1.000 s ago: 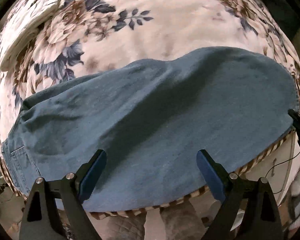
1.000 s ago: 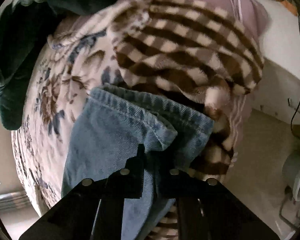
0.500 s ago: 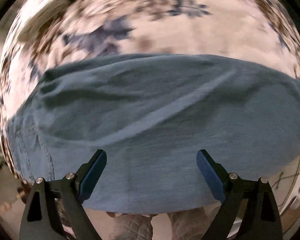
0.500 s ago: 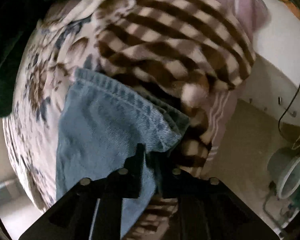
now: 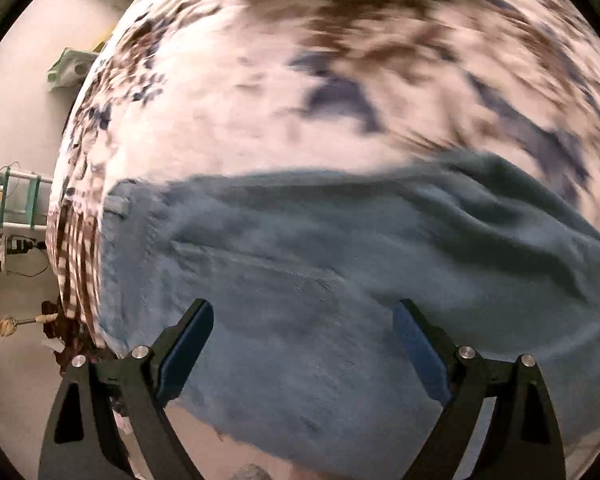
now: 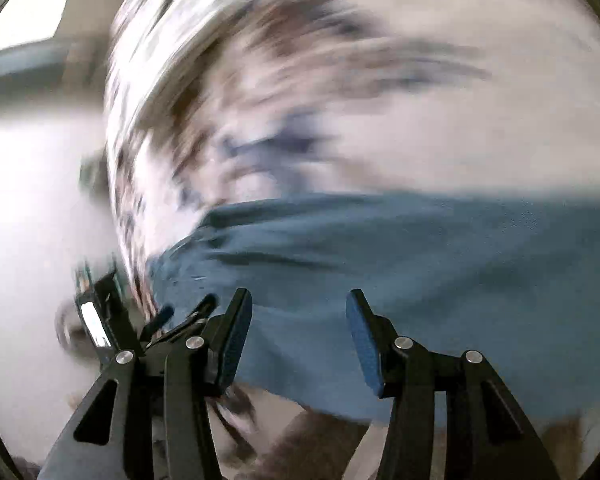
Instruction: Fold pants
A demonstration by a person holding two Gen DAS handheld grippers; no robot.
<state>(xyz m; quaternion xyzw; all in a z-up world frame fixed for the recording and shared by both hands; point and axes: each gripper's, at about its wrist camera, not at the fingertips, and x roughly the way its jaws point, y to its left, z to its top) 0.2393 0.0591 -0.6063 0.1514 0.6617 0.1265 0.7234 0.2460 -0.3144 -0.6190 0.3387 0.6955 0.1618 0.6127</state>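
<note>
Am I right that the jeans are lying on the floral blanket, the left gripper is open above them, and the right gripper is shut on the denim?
Not quite: the right gripper is open, with a clear gap between its fingers and no cloth pinched, as the right wrist view shows. The jeans do lie on the floral blanket, and the left gripper is open above them.

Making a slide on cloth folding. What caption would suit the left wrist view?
Open left tongs over blue jeans spread on a floral blanket, view blurred by motion.
</note>
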